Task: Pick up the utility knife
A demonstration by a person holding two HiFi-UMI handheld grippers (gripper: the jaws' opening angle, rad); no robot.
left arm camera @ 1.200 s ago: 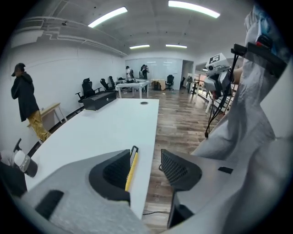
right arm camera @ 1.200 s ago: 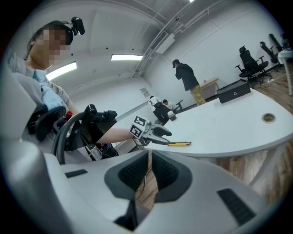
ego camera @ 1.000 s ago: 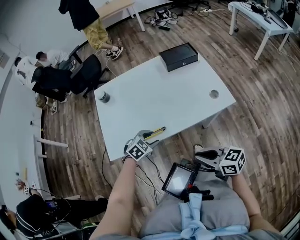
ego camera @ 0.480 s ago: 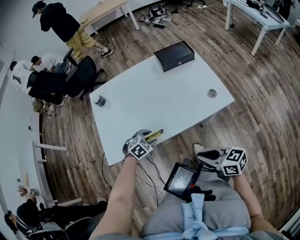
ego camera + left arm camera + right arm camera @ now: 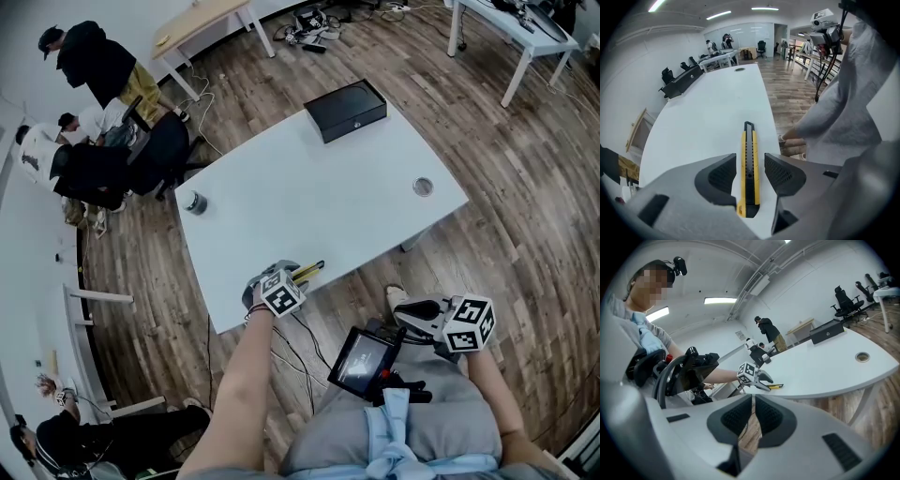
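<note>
A yellow and black utility knife [image 5: 310, 272] [image 5: 748, 168] lies flat near the front edge of the white table [image 5: 309, 202], pointing away along the tabletop. My left gripper [image 5: 283, 284] [image 5: 749, 174] is open and low over the table, one jaw on each side of the knife's handle with a thin gap on both sides. My right gripper [image 5: 409, 308] [image 5: 753, 416] hangs off the table above the person's lap, shut with nothing between its pads. From the right gripper view the left gripper [image 5: 754, 374] and the knife [image 5: 776, 386] show at the table's edge.
A black box [image 5: 345, 110] sits at the table's far edge, a small dark cylinder [image 5: 195, 202] at its left edge, a round grommet [image 5: 424, 187] on the right. A screen device [image 5: 361, 361] rests on the lap. Office chairs [image 5: 159, 150] and people stand far left.
My left gripper has slid forward along the knife, so less of the handle shows ahead of it. The right gripper has stayed put. A person in the background walked left.
</note>
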